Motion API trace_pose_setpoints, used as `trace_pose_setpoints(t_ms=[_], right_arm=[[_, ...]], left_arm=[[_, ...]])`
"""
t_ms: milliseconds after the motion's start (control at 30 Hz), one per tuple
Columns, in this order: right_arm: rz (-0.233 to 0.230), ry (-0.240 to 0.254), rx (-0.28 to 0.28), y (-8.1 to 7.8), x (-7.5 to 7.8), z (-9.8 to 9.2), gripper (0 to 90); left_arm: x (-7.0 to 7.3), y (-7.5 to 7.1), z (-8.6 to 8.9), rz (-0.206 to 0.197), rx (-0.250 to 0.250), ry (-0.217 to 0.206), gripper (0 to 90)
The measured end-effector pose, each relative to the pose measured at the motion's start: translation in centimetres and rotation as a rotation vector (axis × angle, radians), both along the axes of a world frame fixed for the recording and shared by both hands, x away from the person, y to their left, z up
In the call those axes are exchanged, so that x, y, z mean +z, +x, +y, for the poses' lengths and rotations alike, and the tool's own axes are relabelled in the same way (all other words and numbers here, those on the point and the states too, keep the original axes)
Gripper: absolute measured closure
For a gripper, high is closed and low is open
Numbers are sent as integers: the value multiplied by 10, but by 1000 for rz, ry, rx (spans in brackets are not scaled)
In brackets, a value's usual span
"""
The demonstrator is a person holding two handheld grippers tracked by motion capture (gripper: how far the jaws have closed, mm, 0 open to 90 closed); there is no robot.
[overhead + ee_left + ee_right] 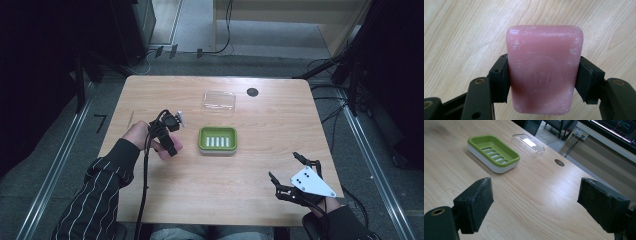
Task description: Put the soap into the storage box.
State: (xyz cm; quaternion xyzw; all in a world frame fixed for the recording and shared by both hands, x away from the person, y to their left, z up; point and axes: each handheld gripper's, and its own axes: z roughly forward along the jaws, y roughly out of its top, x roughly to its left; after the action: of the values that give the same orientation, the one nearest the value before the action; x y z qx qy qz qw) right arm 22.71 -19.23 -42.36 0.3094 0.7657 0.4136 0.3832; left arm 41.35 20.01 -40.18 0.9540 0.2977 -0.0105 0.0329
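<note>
Wooden table [461, 30], scuffed pink soap bar [545, 67]

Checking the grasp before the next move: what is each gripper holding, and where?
The left gripper clamps the pink soap across its long sides. The right gripper holds nothing.

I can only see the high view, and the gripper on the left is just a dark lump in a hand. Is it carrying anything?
Observer: Yes. The left gripper is shut on a pink soap bar.
Operator: And that green thing in the middle?
Observer: A green soap dish with drain slots; nothing lies in it.
Operator: What is the pale patch behind it?
Observer: A clear plastic lid, lying on the table apart from the dish.
Operator: Is the other gripper holding something?
Observer: No, the right gripper is open with nothing between its pads.
</note>
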Motion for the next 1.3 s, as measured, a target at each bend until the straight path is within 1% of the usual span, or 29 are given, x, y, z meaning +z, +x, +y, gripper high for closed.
trace_pose_setpoints(t_ms=[33, 233, 300, 333, 400, 467, 500, 533, 600, 667, 800, 867, 900, 1067, 1100, 1200, 1233, 1267, 1300], right_arm=[[1, 0, 0, 0, 0, 0, 132], [0, 0, 3, 0, 0, 0, 131], [1, -1, 1, 0, 0, 0, 131], [1, -2, 2, 0, 0, 0, 132], [2, -2, 2, 0, 0, 0, 132], [2, -1, 2, 0, 0, 0, 132], [2, -2, 2, 0, 0, 0, 132], [2, -2, 2, 0, 0, 0, 132], [3, -2, 1, -1, 0, 0, 132], [2, -2, 2, -1, 0, -1, 132], [2, -4, -1, -1, 0, -1, 131], [1, -3, -2, -1, 0, -2, 131], [2, -2, -3, -1, 0, -2, 131], [10, -6, -3, -2, -1, -2, 131], [13, -9, -5, -2, -1, -3, 132], [16, -9, -8, -3, -2, -4, 131], [15, -9, -11, -3, -2, -4, 132], [19, -11, -13, -3, -2, -4, 132], [20, -13, -13, -4, -2, -5, 132]], left_arm=[[0, 0, -1, -6, 1, -6, 387], [4, 1, -7, -10, -22, -5, 387], [5, 2, -8, -8, -26, 2, 387], [5, 2, -9, -13, -25, -5, 387], [6, 2, -11, -9, -37, 4, 387], [6, 3, -13, -11, -41, 0, 387], [7, 4, -14, -10, -54, 6, 387], [7, 3, -15, -16, -44, -3, 387], [9, 5, -17, -15, -59, 1, 387], [9, 5, -19, -19, -60, -7, 387], [12, 7, -22, -22, -78, -3, 387], [12, 7, -25, -22, -78, -7, 387], [13, 8, -25, -21, -90, -3, 387], [15, 11, -30, -26, -109, -5, 387], [15, 11, -32, -30, -106, -10, 387], [16, 13, -35, -34, -122, -6, 387], [17, 13, -37, -29, -122, -7, 387], [16, 13, -38, -36, -125, -11, 387], [18, 14, -39, -34, -130, -3, 387]])
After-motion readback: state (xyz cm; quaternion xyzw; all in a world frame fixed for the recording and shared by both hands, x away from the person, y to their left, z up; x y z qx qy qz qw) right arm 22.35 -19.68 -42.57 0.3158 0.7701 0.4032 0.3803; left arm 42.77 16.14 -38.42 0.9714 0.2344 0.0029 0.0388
